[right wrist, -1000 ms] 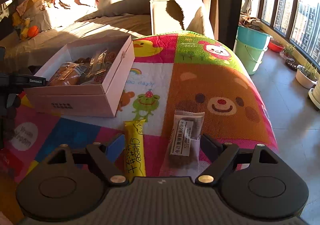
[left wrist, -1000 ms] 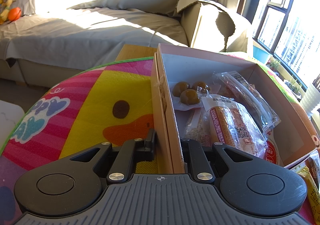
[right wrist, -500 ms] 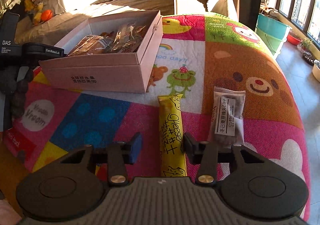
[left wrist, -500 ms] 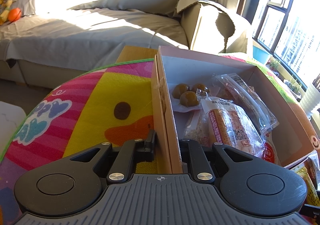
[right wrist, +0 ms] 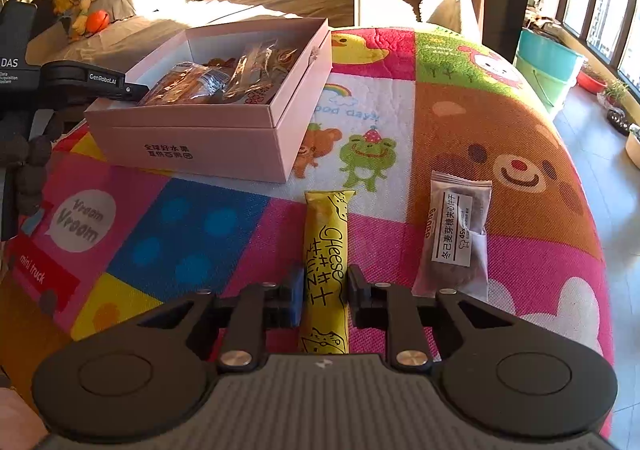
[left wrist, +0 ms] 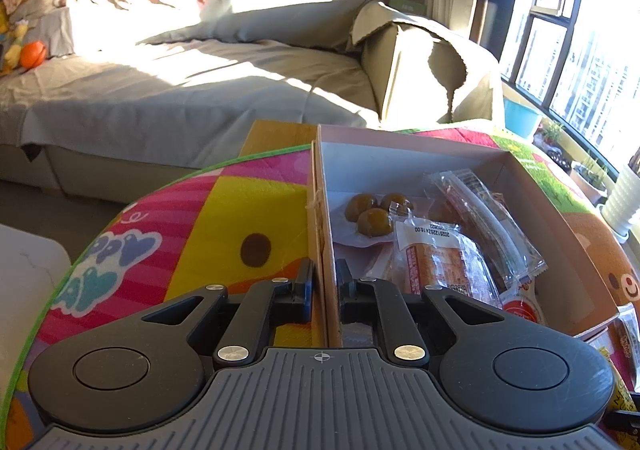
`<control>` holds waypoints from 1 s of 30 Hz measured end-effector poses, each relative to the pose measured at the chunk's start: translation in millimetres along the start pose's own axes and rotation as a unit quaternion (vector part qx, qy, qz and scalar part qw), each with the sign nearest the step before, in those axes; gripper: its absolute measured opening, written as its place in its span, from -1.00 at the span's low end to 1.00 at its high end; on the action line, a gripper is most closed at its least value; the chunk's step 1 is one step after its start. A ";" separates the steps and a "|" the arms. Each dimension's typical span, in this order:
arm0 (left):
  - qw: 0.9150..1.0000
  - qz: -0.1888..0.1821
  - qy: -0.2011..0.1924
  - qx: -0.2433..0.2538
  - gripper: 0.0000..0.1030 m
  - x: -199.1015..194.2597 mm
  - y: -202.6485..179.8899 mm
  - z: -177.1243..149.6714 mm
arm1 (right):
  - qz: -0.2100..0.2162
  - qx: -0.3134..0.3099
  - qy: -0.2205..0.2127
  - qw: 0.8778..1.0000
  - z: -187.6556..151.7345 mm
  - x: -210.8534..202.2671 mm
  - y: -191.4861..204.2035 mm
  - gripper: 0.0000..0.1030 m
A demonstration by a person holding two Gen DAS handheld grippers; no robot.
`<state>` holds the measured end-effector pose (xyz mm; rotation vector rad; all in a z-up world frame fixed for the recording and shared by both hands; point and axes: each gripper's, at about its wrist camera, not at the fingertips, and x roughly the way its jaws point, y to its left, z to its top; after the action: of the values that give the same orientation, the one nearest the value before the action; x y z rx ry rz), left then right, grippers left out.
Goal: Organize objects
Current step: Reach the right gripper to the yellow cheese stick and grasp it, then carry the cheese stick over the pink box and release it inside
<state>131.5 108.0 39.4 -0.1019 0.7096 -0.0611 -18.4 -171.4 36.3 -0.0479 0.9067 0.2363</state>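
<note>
With the left tongs still clamping the wall of the pink box, the right tongs are closing in around the yellow cheese stick lying between their fingers, readying a lift toward the box ahead-left.

The box is pale pink with dark lettering. Beside it, the play mat shows bright cartoon patches. The snack stick is yellow; the packet greyish-brown with a white label.
</note>
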 end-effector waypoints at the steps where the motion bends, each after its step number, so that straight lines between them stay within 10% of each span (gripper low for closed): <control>1: 1.000 -0.001 0.000 0.000 -0.75 0.1 0.2 -0.1 | 0.006 0.001 0.003 1.000 0.6 -2.1 0.7 -0.59; 17: 1.000 -0.015 -0.007 -0.012 -0.70 -2.9 4.6 -4.9 | 0.066 -0.021 -0.147 0.987 100.3 -58.6 38.5 -0.59; 30: 1.000 -0.012 -0.007 -0.011 -0.69 -6.3 0.9 -5.8 | 0.112 -0.008 -0.117 0.987 188.0 34.2 86.9 -0.58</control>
<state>123.0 109.0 39.0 -0.1315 0.6959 -0.0757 128.1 -54.2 130.6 0.0660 0.6748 0.4491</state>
